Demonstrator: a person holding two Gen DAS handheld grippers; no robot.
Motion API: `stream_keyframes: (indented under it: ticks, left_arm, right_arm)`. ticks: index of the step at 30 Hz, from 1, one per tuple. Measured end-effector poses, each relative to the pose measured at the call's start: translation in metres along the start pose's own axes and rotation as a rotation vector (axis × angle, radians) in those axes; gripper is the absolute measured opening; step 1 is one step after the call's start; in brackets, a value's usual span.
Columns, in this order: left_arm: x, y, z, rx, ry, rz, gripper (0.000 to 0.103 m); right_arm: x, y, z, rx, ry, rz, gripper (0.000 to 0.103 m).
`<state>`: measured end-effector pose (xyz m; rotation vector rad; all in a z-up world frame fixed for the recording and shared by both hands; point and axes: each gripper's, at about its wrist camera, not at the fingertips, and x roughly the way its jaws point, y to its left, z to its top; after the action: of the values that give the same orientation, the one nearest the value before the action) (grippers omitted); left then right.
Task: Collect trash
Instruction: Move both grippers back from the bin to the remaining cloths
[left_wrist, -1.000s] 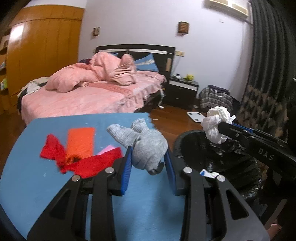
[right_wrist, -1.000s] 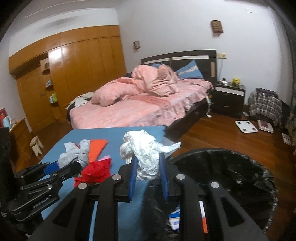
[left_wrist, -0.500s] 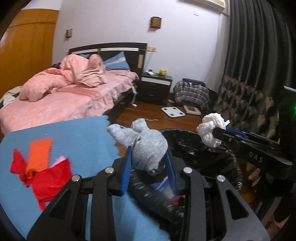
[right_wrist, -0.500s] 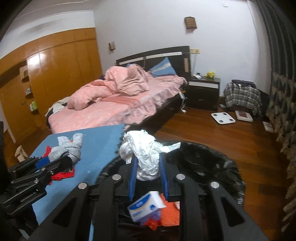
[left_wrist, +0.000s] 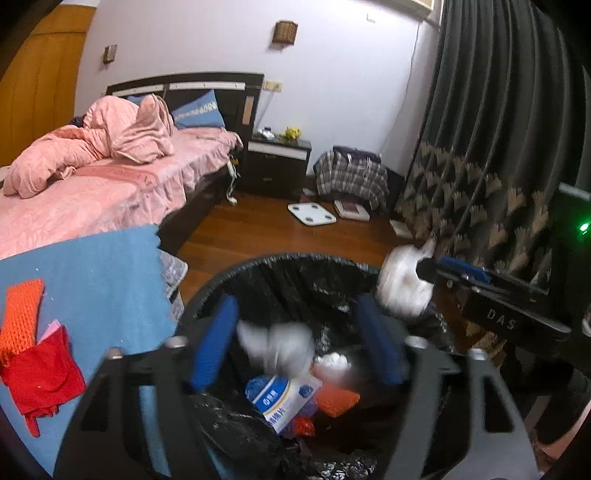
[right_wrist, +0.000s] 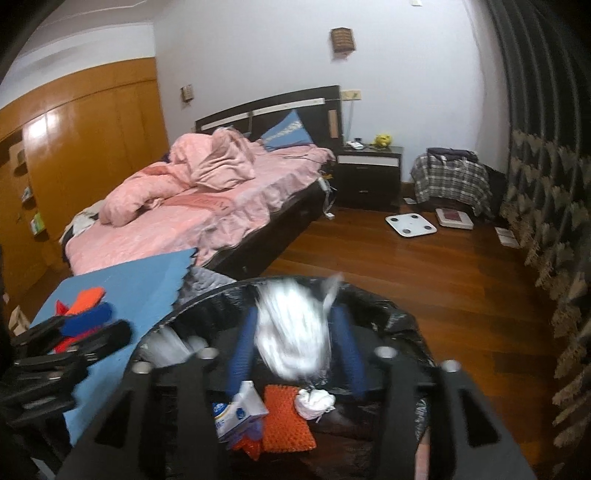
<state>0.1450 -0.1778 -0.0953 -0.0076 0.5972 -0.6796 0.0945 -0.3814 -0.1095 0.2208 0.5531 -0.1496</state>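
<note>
Now, left wrist view: the left gripper (left_wrist: 295, 347) has wide jaws over the bin (left_wrist: 295, 262), the grey wad (left_wrist: 277, 345) blurred between them, falling inside; red rags (left_wrist: 40, 373) remain beside the bin. Right wrist view: the right gripper (right_wrist: 291, 350) is spread too; its white wad (right_wrist: 291, 332) sits near the rim and could snag on it or bounce out.

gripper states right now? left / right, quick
Left gripper: open, grey bundle dropping into the bin.
Right gripper: open, white bag blurred between its fingers.
</note>
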Motion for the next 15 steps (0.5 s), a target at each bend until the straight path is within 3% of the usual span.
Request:
stream_keyframes:
  ticks: [2,8,15]
  left_arm:
    - [-0.003,0.004,0.002,-0.007,-0.001,0.006,0.074]
    - [-0.026,0.026,0.003,-0.03,-0.027,0.082,0.087]
    - [-0.068,0.073,-0.006,-0.077,-0.043,0.225,0.091]
  right_arm:
    - [0.001,-0.004,0.0,0.009,0.002,-0.011,0.054]
    - [-0.008,-0.004,-0.003,0.004,-0.02,-0.021,0.095]
    - [-0.015,0.03,0.003,-0.029,-0.039,0.037,0.097]
